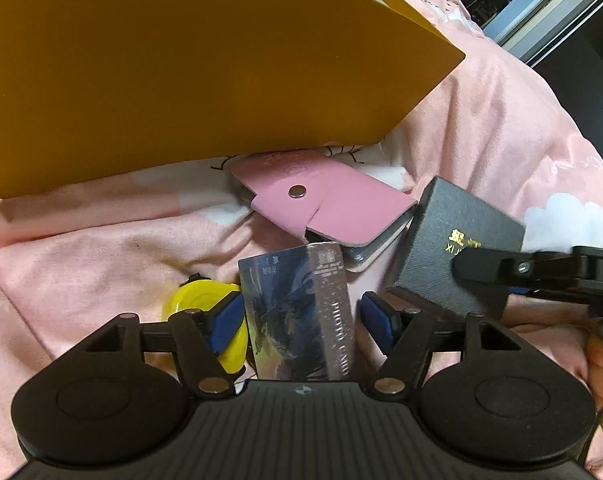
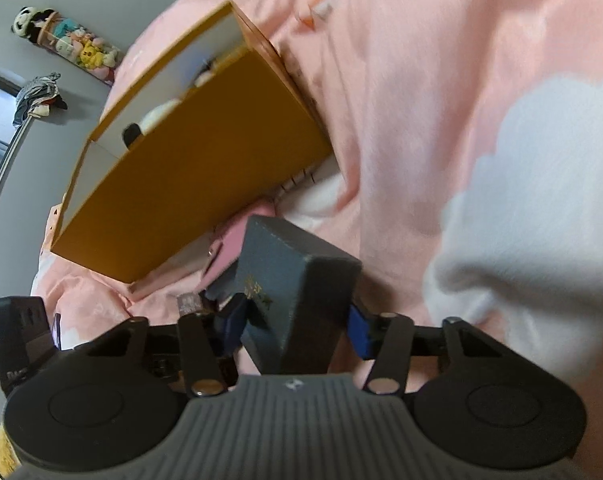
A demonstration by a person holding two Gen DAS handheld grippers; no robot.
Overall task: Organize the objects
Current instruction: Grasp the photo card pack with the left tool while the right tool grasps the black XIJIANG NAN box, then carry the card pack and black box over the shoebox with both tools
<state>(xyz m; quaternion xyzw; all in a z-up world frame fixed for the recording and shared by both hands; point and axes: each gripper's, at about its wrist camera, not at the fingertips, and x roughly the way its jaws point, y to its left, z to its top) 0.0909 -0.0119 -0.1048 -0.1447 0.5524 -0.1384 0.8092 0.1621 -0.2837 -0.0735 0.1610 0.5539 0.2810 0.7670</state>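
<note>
My left gripper (image 1: 299,320) is over the pink bedding, jaws apart around a dark photo card (image 1: 297,316) that stands between the blue pads (image 1: 225,320); the right pad is clear of the card's edge. A yellow round object (image 1: 197,304) lies just left of it. A pink snap card wallet (image 1: 325,200) lies ahead, under the edge of the orange box (image 1: 181,68). My right gripper (image 2: 297,320) is shut on a small dark grey box with gold lettering (image 2: 297,276), tilted above the bedding; it also shows in the left wrist view (image 1: 449,248).
The orange box (image 2: 189,184) is open at the top, with white inner walls and a black-and-white item inside. Pink bedding with white clouds (image 2: 481,100) fills the right. Plush toys (image 2: 65,40) hang on the far wall. A window (image 1: 541,0) lies beyond the bed.
</note>
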